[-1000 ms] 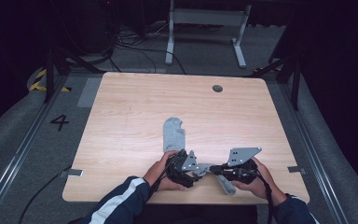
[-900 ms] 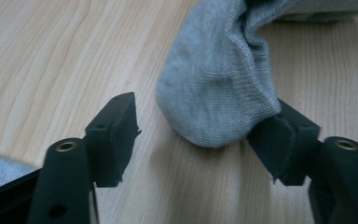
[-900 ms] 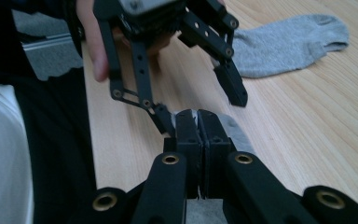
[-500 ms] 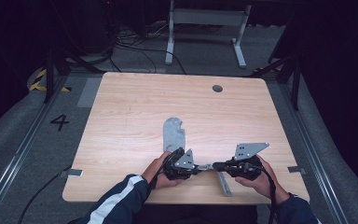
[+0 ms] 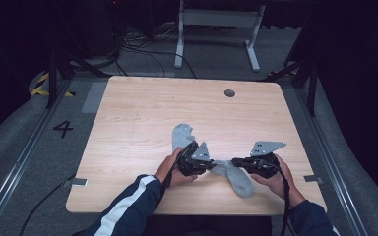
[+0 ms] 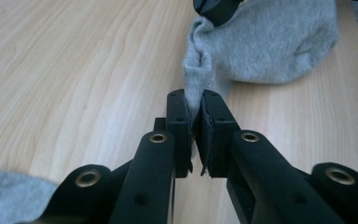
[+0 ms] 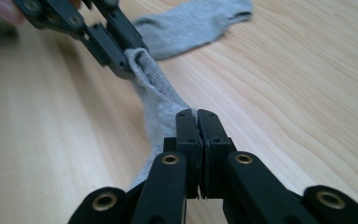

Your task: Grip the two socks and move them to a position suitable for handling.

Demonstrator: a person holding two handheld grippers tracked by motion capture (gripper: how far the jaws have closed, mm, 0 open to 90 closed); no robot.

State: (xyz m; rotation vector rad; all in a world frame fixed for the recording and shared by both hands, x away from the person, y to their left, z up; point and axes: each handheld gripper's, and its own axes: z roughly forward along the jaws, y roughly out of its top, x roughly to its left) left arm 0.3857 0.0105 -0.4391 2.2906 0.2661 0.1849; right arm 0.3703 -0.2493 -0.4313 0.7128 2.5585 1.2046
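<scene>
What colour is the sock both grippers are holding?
Plain light grey sock, with no pattern; the left gripper view shows it best.

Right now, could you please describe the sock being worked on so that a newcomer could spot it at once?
On the wooden table, look at the near edge, between the left gripper and right gripper. The held sock is pinched by both, whereas the other grey sock lies loose farther back.

Dark sleeves are worn, the left sleeve (image 5: pixel 128 209) marked by a white stripe, while each black gripper (image 5: pixel 215 165) is fitted with brass-ringed screws (image 6: pixel 158 137), a grey three-cornered plate (image 5: pixel 266 147) and a trailing black cable (image 5: pixel 284 189).
</scene>
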